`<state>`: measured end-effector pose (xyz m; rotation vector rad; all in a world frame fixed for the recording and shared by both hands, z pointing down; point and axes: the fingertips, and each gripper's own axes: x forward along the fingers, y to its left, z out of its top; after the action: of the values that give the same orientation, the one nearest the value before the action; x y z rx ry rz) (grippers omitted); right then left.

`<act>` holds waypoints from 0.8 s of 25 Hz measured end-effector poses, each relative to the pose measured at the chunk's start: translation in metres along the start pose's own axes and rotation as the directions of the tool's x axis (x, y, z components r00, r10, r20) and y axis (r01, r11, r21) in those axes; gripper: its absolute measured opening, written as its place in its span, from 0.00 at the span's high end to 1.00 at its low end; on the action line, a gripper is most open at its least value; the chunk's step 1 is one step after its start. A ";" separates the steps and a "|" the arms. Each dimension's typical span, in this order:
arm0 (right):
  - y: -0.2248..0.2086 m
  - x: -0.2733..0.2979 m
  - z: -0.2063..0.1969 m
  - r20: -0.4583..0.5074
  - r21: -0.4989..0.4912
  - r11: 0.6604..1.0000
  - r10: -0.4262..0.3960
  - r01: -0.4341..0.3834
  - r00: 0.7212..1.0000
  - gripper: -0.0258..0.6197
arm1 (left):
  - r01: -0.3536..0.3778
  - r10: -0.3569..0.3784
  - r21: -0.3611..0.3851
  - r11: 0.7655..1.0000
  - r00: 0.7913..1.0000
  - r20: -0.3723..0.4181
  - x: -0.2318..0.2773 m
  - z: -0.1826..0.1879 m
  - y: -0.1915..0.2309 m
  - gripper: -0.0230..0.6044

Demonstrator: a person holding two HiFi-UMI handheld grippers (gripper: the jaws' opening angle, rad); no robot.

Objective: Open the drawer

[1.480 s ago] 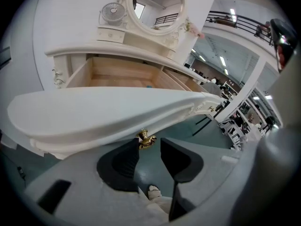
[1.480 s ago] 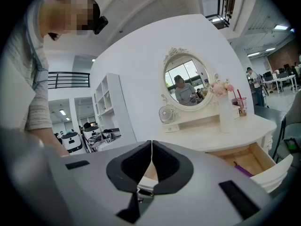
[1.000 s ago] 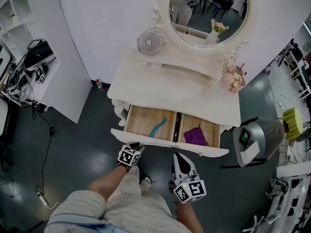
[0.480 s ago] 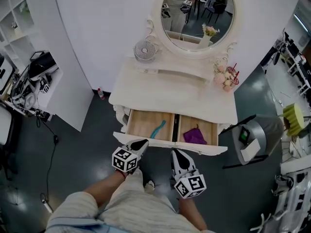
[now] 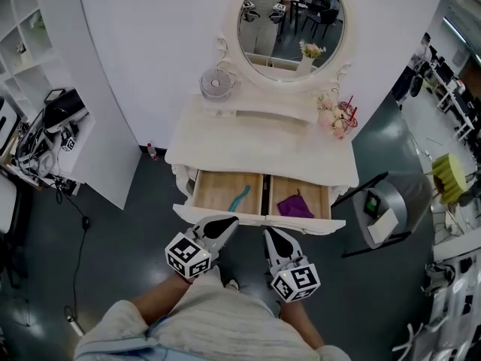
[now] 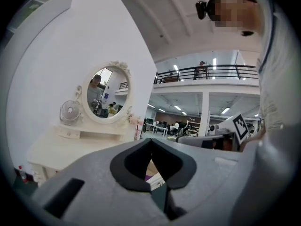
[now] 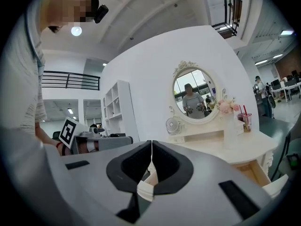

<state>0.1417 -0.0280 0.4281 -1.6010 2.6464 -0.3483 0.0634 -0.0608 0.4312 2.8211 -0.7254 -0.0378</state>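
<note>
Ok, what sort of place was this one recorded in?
Probably a mock bedroom corner inside a large open workspace: a white dressing table with an oval mirror, yet an upper gallery railing and office desks beyond it.

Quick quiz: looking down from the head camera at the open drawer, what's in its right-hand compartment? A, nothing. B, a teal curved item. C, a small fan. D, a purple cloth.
D: the purple cloth lies in the right-hand compartment of the drawer, while the teal item lies in the left one.
</note>
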 end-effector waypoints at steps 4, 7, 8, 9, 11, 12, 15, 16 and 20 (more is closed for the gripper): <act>0.001 -0.010 0.008 0.001 -0.017 1.000 0.007 -0.007 1.000 0.95 | 0.044 -0.046 0.087 0.995 0.999 0.015 -0.002 0.022 -0.017 0.94; 0.003 -0.014 0.015 0.006 -0.029 0.999 0.023 -0.023 1.000 0.95 | 0.079 -0.082 0.102 0.992 0.996 0.028 -0.003 0.030 -0.023 0.94; 0.005 -0.014 0.017 0.007 -0.033 0.999 0.032 -0.032 0.999 0.95 | 0.088 -0.092 0.095 0.992 0.995 0.038 -0.005 0.032 -0.025 0.94; 0.006 -0.015 0.019 0.009 -0.037 0.999 0.038 -0.038 0.999 0.95 | 0.094 -0.099 0.087 0.992 0.994 0.046 -0.007 0.034 -0.026 0.94; 0.007 -0.017 0.021 0.008 -0.045 0.998 0.041 -0.041 0.999 0.95 | 0.102 -0.107 0.078 0.992 0.993 0.055 -0.009 0.036 -0.028 0.94; 0.007 -0.017 0.021 0.006 -0.053 0.998 0.044 -0.043 0.999 0.95 | 0.106 -0.110 0.076 0.991 0.992 0.055 -0.010 0.036 -0.029 0.94; 0.011 -0.016 0.023 -0.003 -0.079 0.995 0.061 -0.061 0.998 0.95 | 0.112 -0.116 0.073 0.991 0.992 0.051 -0.011 0.036 -0.030 0.94; 0.013 -0.015 0.024 -0.006 -0.086 0.994 0.067 -0.067 0.998 0.95 | 0.112 -0.116 0.074 0.991 0.992 0.050 -0.011 0.037 -0.030 0.94; 0.017 -0.013 0.026 -0.019 -0.120 0.990 0.076 -0.078 0.997 0.95 | 0.119 -0.123 0.078 0.990 0.991 0.049 -0.010 0.039 -0.033 0.94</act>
<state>0.1366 -0.0131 0.3985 -1.5262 2.7804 -0.2009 0.0674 -0.0364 0.3851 2.9427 -0.5772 -0.1086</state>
